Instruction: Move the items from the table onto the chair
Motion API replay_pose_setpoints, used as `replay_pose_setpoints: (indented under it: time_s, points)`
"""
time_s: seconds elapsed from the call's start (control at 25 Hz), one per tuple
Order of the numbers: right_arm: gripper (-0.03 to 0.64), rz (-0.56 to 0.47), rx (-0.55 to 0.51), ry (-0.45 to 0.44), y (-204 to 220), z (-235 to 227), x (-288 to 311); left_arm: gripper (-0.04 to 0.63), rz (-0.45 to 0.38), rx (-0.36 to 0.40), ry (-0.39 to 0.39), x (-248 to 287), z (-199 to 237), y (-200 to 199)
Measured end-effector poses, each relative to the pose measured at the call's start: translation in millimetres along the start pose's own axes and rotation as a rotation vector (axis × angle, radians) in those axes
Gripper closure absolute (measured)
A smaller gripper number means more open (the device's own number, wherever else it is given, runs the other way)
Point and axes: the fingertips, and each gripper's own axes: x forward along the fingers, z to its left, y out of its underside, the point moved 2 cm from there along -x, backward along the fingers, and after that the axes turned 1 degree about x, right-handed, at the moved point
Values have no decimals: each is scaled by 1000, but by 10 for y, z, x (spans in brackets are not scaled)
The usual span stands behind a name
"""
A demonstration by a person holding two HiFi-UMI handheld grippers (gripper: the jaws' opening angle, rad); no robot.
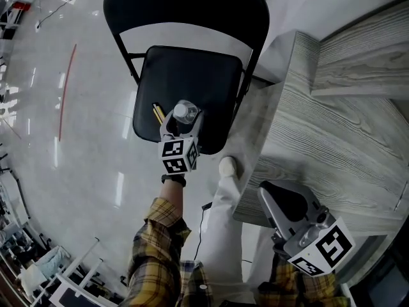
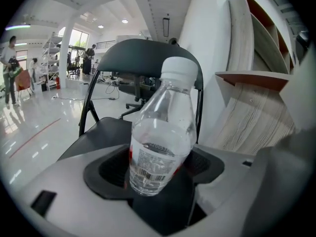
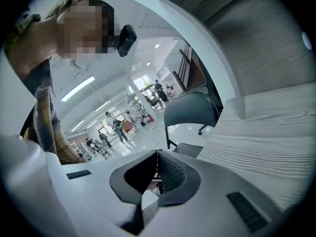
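**Bottle over the chair seat, not yet let go**

The left gripper (image 1: 183, 123) has its jaws clamped on the lower body of a clear plastic bottle (image 2: 160, 132) with a white cap. The bottle stands roughly upright between the pads and leans a little. From the head view, the gripper and bottle hang over the front part of the black chair (image 1: 185, 82) seat. Whether the bottle's base touches the seat cannot be told from these views.

Just to the left of the bottle, something thin and yellow, probably a pencil (image 1: 157, 113), lies on the seat near its front edge. It counts as already moved.

The right gripper (image 3: 156, 172) has its jaws pressed together with nothing between them. It is held low near the person's body, beside the near edge of the grey wood-grain table (image 1: 319, 139) and well apart from the chair.

Progress, as a judgement: the task looks close to finished. One thing is down on the seat, a second is at the chair and only needs setting down and releasing, and the part of the tabletop in view shows nothing more to fetch. Parts of the table lie outside the frame, so more items could remain.

Count:
- one bottle
- one yellow pencil-like thing
- one chair
- one table
- two grippers
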Motion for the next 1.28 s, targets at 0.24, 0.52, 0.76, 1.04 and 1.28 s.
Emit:
replay_pose_setpoints:
  time_s: [0.24, 0.52, 0.76, 1.04, 1.28]
  points:
    - [598, -10, -14, -9, -53, 135, -87, 244, 69, 34, -29, -109, -60, 196]
    - [598, -60, -33, 8, -165, 205, -361, 242, 73, 20, -60, -288, -107, 106]
    - [598, -137, 7, 36, -362, 300, -934, 244, 6, -13, -125, -895, -218, -328]
    - [598, -224, -6, 52, -700, 455, -2106, 428, -187, 150, -174, -2039, -887, -1635]
    - [598, -299, -66, 115, -903, 332, -3224, 582, -345, 176, -145, -2877, -1934, -2565]
